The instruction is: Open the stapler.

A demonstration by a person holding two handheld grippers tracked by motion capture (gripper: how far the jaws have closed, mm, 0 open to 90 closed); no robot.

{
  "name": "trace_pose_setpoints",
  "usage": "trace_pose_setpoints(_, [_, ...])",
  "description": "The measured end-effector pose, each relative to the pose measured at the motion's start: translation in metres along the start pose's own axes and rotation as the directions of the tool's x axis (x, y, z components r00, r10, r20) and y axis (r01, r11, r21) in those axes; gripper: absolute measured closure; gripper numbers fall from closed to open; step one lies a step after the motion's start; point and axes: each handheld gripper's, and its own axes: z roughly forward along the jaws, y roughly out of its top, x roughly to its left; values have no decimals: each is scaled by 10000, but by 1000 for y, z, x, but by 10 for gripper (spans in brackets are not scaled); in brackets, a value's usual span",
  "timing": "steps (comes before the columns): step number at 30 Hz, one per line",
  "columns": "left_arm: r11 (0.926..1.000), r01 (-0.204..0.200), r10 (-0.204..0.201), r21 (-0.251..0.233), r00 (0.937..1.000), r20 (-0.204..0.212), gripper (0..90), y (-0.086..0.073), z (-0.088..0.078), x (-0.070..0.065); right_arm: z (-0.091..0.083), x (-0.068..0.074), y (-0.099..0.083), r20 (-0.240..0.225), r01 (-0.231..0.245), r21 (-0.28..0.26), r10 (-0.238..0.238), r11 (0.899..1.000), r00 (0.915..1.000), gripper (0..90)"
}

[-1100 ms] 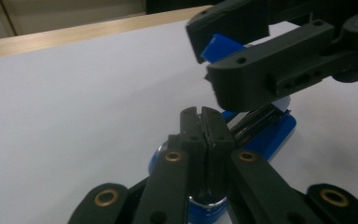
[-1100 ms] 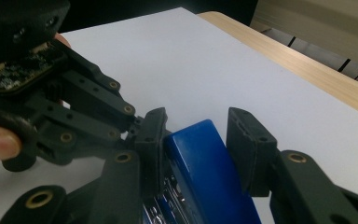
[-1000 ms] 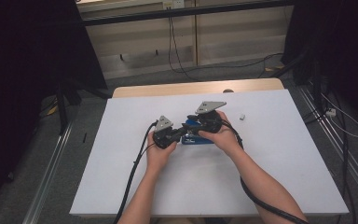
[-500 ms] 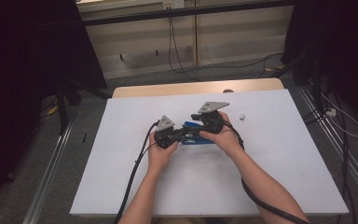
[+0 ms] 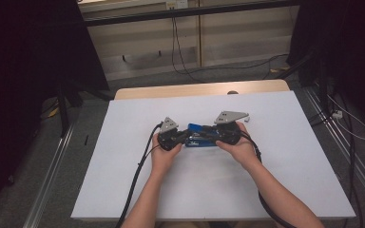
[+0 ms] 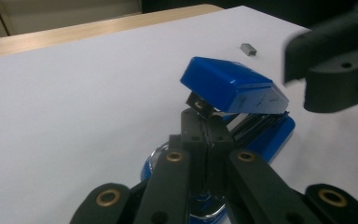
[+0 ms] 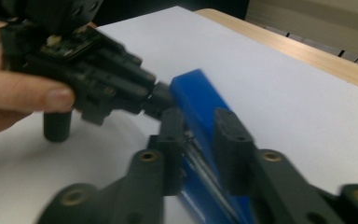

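The left gripper [image 6: 207,140] has its jaws drawn together on a thin metal part at the near end of the blue stapler [image 6: 235,88], apparently the staple rail or magazine. The exact part is hard to resolve, because the jaws cover it. The stapler's blue lid is hinged upward and rises directly ahead of and above the jaw tips.

The right gripper [image 7: 204,140] straddles the stapler [image 7: 196,100] from the opposite end. Its jaws stand slightly apart, with the blue body and the metal rail between them. Motion blur prevents confirming a firm clamp.

In the high view, the stapler [image 5: 200,137] lies flat on the white table [image 5: 123,180] between the left gripper [image 5: 179,137] and the right gripper [image 5: 218,135]. Its long axis runs on the line that joins the two grippers, so each gripper addresses one end head-on. Both are at contact range, and neither hand is nearer.

The left gripper view shows the raised lid, the exposed channel beneath it, and a small grey block of staples [image 6: 248,48] lying on the table beyond the stapler and apart from it. The high view shows the same block [image 5: 248,119] just beyond the right gripper. The right gripper view shows the left hand [image 7: 14,93] holding its gripper directly ahead, past the stapler.

Judgement: the next move depends on keeping both grippers aligned with the stapler's long axis.
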Motion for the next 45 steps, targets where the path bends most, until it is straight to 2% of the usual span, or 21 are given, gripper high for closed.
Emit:
trace_pose_setpoints(3, [9999, 52, -52, -118, 10000, 5, 892, 3, -2, 0, -1, 4, -6, 28, 99, 131, -100, 9999, 9999, 864])
trace_pose_setpoints(6, [9998, 25, -24, -205, 10000, 50, 892, 8, -3, -3, 1, 8, -11, 101, 126, 162, -128, 9998, 9999, 900])
trace_pose_setpoints(11, [9996, -138, 139, -258, 9999, 28, 892, 14, -3, -7, 8, 12, -17, 342, -65, 148, 60, 9999, 9994, 900])
trace_pose_setpoints(19, [9998, -118, 117, -164, 9999, -73, 886, 16, -3, -7, 22, 17, -18, 606, -422, -36, 423, 9991, 9973, 900])
trace_pose_setpoints(23, [9997, -153, 150, -206, 9998, -119, 886, 16, -3, -8, 28, 18, -19, 842, -413, -50, 416, 9991, 9956, 900])
trace_pose_setpoints(25, [9996, -171, 169, -203, 9998, -125, 884, 15, -3, -9, 33, 18, -20, 1114, -371, -7, 369, 9993, 9931, 900])
trace_pose_setpoints(30, [9997, -171, 168, -190, 9997, -158, 878, 15, -2, -9, 36, 16, -22, 1468, -511, -94, 519, 9986, 9878, 900])
trace_pose_setpoints(36, [9996, -226, 224, -146, 9997, -141, 877, 14, -1, -9, 39, 19, -21, 1701, -401, -108, 413, 9991, 9846, 900])
trace_pose_setpoints(45, [9996, -233, 232, -166, 9997, -94, 875, 13, -2, -8, 40, 20, -22, 1786, -433, -167, 456, 9989, 9829, 900])
